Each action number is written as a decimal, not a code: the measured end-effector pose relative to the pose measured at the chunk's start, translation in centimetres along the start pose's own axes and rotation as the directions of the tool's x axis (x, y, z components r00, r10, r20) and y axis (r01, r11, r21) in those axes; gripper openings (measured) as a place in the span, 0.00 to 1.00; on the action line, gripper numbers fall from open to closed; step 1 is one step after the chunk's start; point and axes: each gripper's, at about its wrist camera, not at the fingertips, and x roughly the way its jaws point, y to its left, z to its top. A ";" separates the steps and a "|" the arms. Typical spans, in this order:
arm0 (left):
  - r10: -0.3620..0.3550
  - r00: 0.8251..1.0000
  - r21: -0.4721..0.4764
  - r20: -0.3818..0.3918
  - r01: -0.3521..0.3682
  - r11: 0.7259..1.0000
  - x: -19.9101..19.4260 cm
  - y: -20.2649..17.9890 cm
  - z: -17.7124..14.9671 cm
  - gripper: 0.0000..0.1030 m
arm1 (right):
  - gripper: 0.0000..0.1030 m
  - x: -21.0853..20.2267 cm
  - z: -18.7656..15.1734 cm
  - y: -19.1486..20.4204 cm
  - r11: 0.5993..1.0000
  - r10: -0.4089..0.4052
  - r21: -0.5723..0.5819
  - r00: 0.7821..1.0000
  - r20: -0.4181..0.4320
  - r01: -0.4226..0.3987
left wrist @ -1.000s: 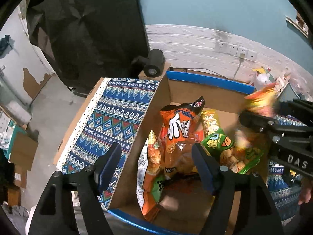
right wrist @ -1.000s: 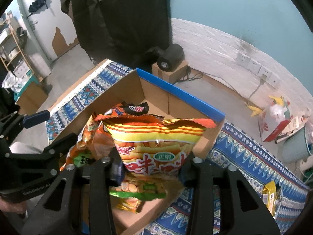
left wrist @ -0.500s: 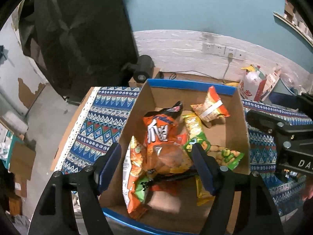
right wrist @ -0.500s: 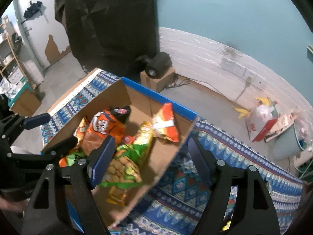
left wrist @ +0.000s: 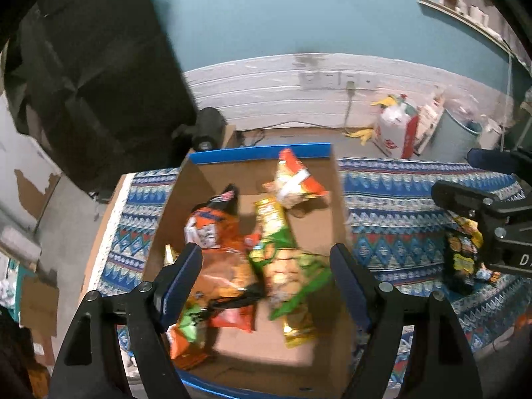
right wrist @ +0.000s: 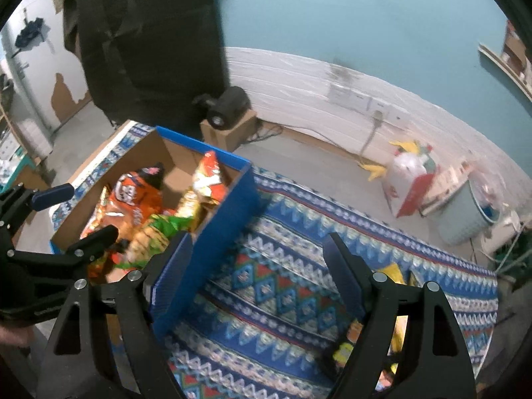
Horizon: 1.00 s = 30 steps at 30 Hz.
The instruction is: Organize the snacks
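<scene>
A cardboard box with a blue rim (left wrist: 259, 150) (right wrist: 246, 196) sits on a blue patterned cloth (left wrist: 392, 219) (right wrist: 286, 286). It holds several snack bags: an orange bag (left wrist: 212, 226) (right wrist: 136, 199), a green bag (left wrist: 282, 266), and an orange-and-white bag (left wrist: 292, 179) (right wrist: 207, 179) by the far wall. My left gripper (left wrist: 266, 286) is open and empty above the box. My right gripper (right wrist: 256, 272) is open and empty over the cloth right of the box; it also shows in the left wrist view (left wrist: 482, 206). Yellow and dark snack packs (left wrist: 464, 256) (right wrist: 392, 272) lie on the cloth.
A black device on a small cardboard box (right wrist: 229, 109) stands on the floor behind the table. A white-and-red bag (right wrist: 412, 179) and a grey bin (right wrist: 462, 212) stand by the white wall. A dark cloth (right wrist: 149, 40) hangs at the left.
My right gripper opened and let the orange-and-white snack bag drop into the box, then swung right over the cloth. My left gripper rose and stayed open.
</scene>
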 end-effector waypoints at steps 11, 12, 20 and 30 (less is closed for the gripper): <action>-0.051 0.999 0.119 -0.009 0.052 0.992 -0.6 -6.3 0.2 0.78 | 0.78 -1.9 -4.5 -5.4 0.996 -0.084 0.025 0.996 -0.043 0.085; -0.054 0.999 0.126 -0.008 0.054 0.991 -0.6 -6.7 0.4 0.79 | 0.78 -2.0 -4.8 -5.8 0.996 -0.088 0.031 0.995 -0.046 0.089; -0.109 0.993 0.172 -0.051 0.116 0.978 -0.1 -11.1 0.4 0.79 | 0.79 -3.3 -7.4 -9.9 0.985 -0.132 0.101 0.989 -0.066 0.138; -0.143 0.982 0.218 -0.124 0.167 0.961 1.9 -15.6 -0.8 0.79 | 0.79 -3.0 -11.8 -16.3 0.947 -0.162 0.249 0.972 -0.171 0.202</action>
